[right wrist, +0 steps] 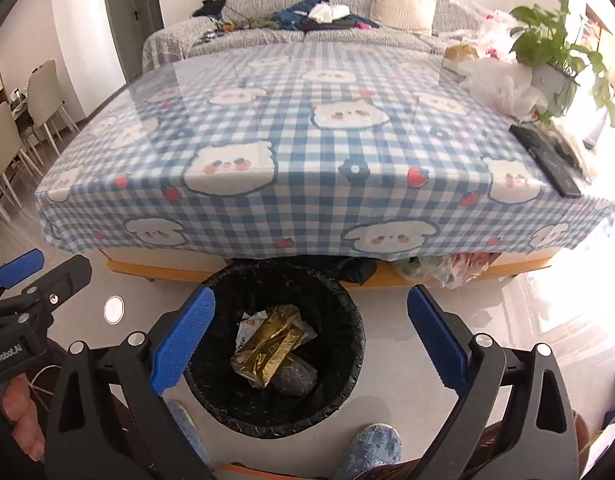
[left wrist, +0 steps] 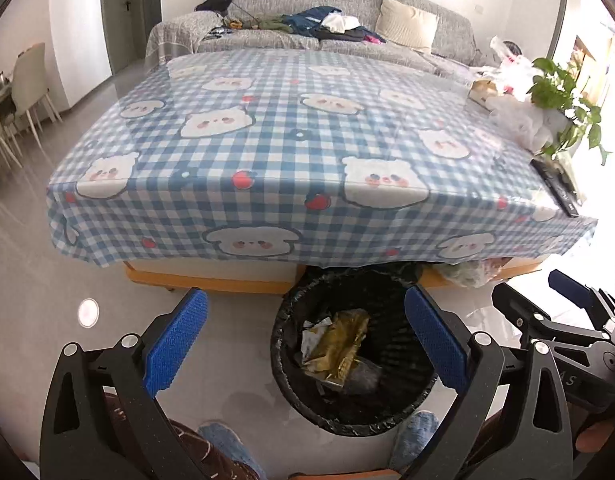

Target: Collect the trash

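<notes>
A black-lined trash bin [left wrist: 291, 344] [right wrist: 347, 320] stands on the floor in front of the table. Inside it lie a crumpled gold wrapper [left wrist: 339, 344] [right wrist: 273, 344] and other scraps. My left gripper [left wrist: 307, 340] is open and empty above the floor, the bin between its blue pads and slightly right. My right gripper [right wrist: 311, 336] is open and empty, hovering over the bin. Each gripper shows at the edge of the other's view, the right one [left wrist: 567, 320] and the left one [right wrist: 31, 292].
A low table with a blue checked bear cloth [left wrist: 307, 140] [right wrist: 307, 140] fills the middle. At its right end are white plastic bags [right wrist: 503, 80], a potted plant [right wrist: 555, 52] and a black remote [right wrist: 547, 160]. Bags lie under the table [right wrist: 451, 264]. A sofa stands behind, chairs left.
</notes>
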A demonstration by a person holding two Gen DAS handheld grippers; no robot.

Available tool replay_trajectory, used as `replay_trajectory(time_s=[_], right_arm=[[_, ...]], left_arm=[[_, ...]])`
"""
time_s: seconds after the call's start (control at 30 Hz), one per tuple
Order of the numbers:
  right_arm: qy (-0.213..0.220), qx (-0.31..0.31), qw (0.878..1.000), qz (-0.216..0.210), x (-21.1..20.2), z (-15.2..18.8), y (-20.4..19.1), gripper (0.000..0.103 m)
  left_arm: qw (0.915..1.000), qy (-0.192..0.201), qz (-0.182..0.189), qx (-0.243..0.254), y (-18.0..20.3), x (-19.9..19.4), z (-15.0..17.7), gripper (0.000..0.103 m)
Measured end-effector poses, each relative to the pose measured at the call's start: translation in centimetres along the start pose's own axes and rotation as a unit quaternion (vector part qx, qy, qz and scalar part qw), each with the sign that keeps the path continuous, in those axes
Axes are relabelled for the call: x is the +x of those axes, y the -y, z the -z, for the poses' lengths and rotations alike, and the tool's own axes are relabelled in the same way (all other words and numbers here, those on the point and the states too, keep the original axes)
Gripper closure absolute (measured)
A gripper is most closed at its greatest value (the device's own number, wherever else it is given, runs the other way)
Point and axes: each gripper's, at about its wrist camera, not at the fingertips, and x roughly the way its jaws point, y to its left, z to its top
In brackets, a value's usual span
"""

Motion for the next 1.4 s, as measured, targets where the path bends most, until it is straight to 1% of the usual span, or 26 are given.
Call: replay_trajectory(time_s=[0.17, 0.37, 0.67, 1.4], right_arm=[[0.011, 0.008, 1.0, -0.013, -2.1, 0.3, 0.4, 0.01], [0.023, 0.01, 1.0, -0.019, -3.4, 0.7, 0.8, 0.01], [0.025, 0.012, 1.0, -0.012, -3.4, 0.6, 1.0, 0.01], [0.025, 0.01, 1.0, -0.009, -3.3, 0.5, 1.3, 0.01]], left_arm=[[0.9999, 0.008, -0.004, 0.009, 0.3, -1.3, 0.5, 0.006], [0.9997, 0.011, -0.01, 0.018, 0.9, -1.6, 0.9, 0.006], [0.9997, 0.011, -0.013, 0.019, 1.0, -1.5, 1.0, 0.006], [0.9997, 0.009, -0.013, 0.02, 1.2, -1.5, 1.0, 0.006]])
